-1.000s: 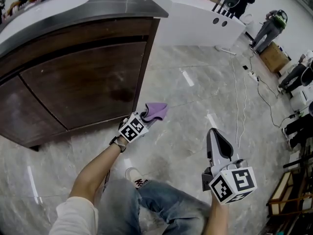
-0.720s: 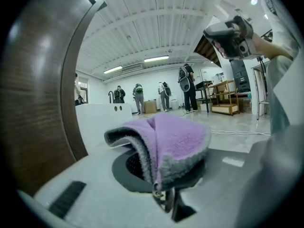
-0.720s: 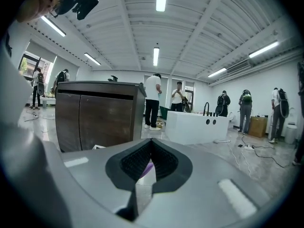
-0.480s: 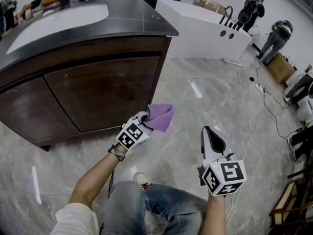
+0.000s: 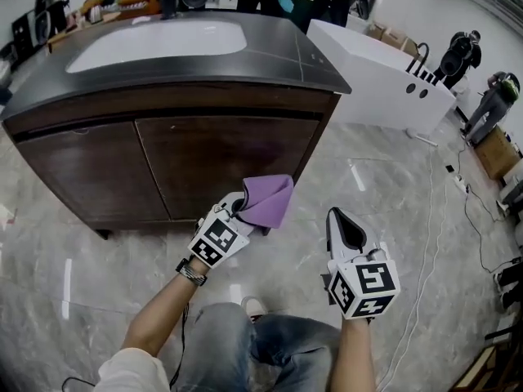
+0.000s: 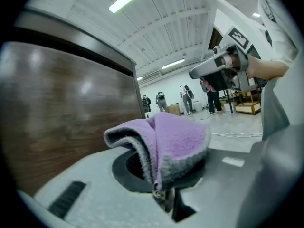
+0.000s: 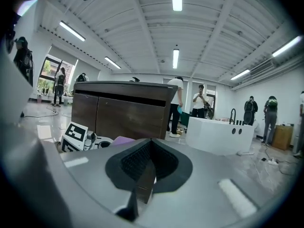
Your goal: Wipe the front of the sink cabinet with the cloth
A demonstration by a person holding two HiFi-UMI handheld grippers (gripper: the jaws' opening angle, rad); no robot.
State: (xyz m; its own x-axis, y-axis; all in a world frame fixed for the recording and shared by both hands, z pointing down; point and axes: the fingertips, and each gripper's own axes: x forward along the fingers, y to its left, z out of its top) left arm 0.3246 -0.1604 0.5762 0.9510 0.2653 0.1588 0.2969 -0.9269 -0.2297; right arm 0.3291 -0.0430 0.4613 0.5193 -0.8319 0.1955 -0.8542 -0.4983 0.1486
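Standing before the sink cabinet, we hold the left gripper with its jaws clenched on a folded purple cloth. The cloth hangs low, near the right-hand door of the cabinet and above the marble floor. In the left gripper view the dark wood front is close at the cloth's left, but we cannot tell whether the two touch. Our right gripper hangs to the right of the left one, apart from the cabinet, its jaws pressed together with nothing between them. On the cabinet a dark tabletop carries a white sink basin. A white bathtub stands at the far right.
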